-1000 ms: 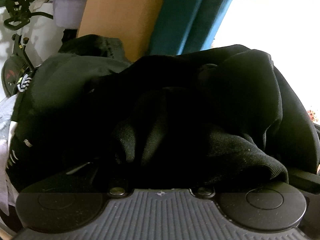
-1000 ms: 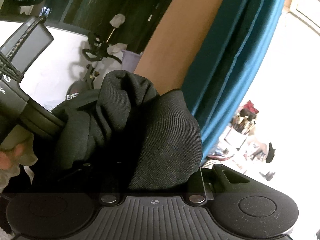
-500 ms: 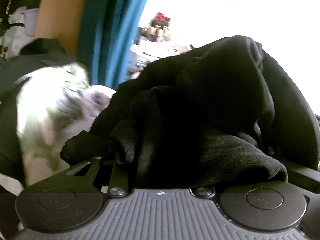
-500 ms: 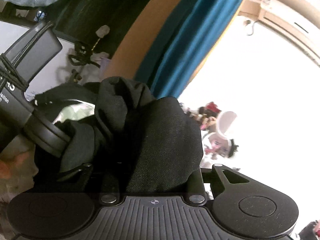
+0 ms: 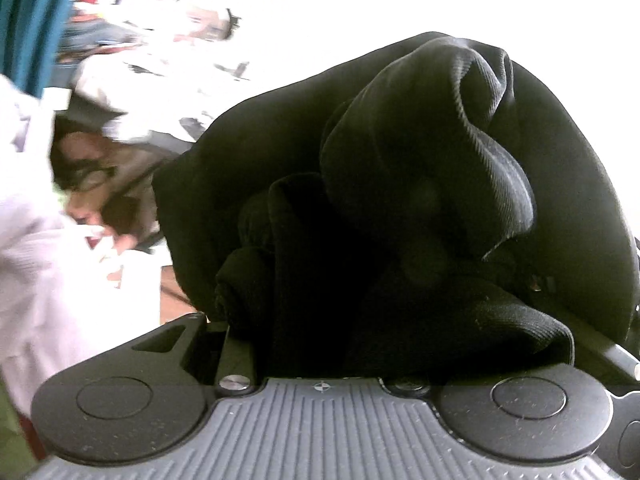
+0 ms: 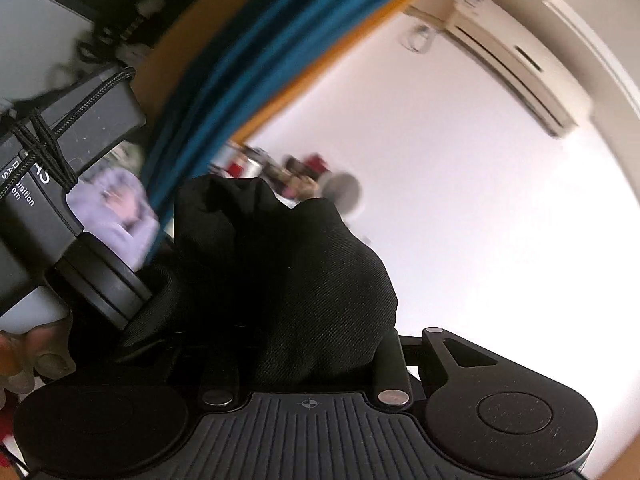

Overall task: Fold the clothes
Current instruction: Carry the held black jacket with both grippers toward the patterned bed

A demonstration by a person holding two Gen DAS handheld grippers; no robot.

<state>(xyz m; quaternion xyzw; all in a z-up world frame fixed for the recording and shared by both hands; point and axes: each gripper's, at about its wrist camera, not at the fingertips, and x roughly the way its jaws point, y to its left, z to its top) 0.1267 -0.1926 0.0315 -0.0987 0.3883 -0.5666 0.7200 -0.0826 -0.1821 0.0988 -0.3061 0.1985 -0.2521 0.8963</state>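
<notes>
While the black cloth [image 5: 400,208] fills most of the left wrist view, it sits bunched up in thick folds right in front of the camera. The left gripper [image 5: 320,340] has its fingers squeezed onto this cloth, and the folds hide the tips, so only the base of the left one shows as a dark bar beside the bunch. The cloth puffs up high above the gripper body. To the left there is a person in a pale top [image 5: 36,248], all blurry. A blue curtain [image 5: 32,20] hangs at the top left corner. Behind the cloth the room is very bright and white, with some small blurry things far back.

In the right wrist view the same black cloth [image 6: 288,280] stands up in a lump between two dark bars. The right gripper [image 6: 304,360] is clamped on it too, and the cloth covers the tips. On the left side is the other gripper's dark body [image 6: 60,184] with a braided cord tied round it, touching the cloth. A hand [image 6: 28,356] shows at the lower left edge. The blue curtain [image 6: 240,88] sweeps across the top, next to an orange-brown strip. A white air conditioner [image 6: 508,68] sits high on the wall at the upper right.
</notes>
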